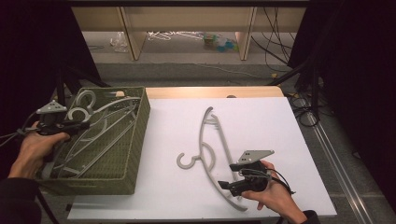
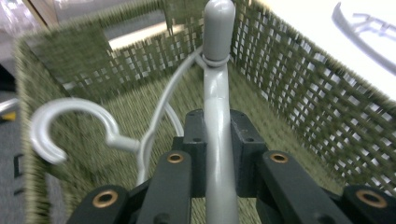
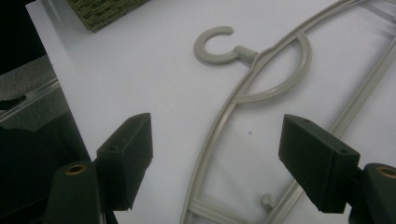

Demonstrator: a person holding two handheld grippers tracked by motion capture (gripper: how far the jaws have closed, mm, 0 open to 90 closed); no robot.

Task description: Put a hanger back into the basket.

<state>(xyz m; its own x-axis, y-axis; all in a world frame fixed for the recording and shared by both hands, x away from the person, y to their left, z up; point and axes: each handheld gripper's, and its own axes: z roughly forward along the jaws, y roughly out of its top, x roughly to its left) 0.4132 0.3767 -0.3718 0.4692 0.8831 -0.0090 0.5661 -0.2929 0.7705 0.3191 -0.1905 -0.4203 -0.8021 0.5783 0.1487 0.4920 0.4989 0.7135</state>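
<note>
Left claw (image 1: 70, 125) sits at the left of the high view, over the near-left wall of the green woven basket (image 1: 135, 140), jaws clamped tight on a grey hanger (image 2: 217, 116). In the left gripper view that hanger's bar runs straight up between the two black jaws, w/ its rounded tip near the top centre of the frame; a 2nd hanger hook (image 2: 60, 128) curls at mid-left, inside the basket. High view shows several grey hangers piled in the basket, hooks toward its upper-left corner.

Right claw (image 1: 228, 184) is at lower right of the high view, resting low over the white desk (image 1: 261, 121), jaws wide apart, gripping nothing. Another grey hanger (image 1: 208, 154) lies flat on the desk, centre frame, hook (image 3: 217, 46) pointing left. In the right gripper view its curved arm passes between the open jaws w/o touching either pad; the hook sits at top centre, basket corner at upper left.
</note>
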